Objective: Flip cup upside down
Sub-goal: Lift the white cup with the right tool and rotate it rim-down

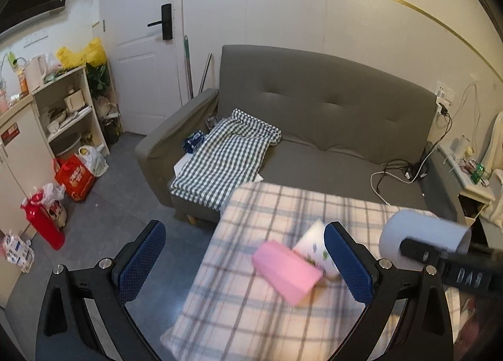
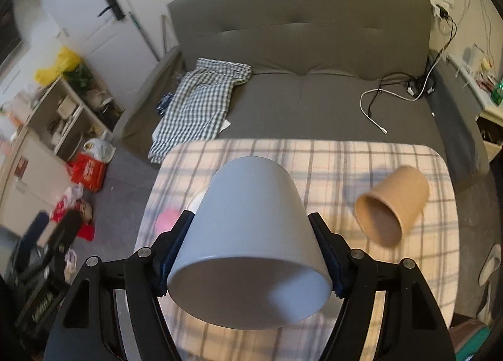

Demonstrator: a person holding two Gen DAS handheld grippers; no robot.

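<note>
My right gripper (image 2: 251,235) is shut on a white cup (image 2: 251,235), held above the plaid-covered table (image 2: 345,156) with its open mouth tipped toward the camera and its base pointing away. The same cup (image 1: 421,235) shows at the right of the left wrist view, with the right gripper's black finger across it. My left gripper (image 1: 245,263) is open and empty, over the table's left edge. A brown paper cup (image 2: 393,203) lies tilted on its side on the table to the right, mouth facing near-left.
A pink block (image 1: 286,273) and a white printed pack (image 1: 314,247) lie on the table between the left fingers. A grey sofa (image 2: 314,93) stands behind with a checked cloth (image 2: 201,103) and cables (image 2: 393,93). Shelves and bags (image 1: 75,178) crowd the left floor.
</note>
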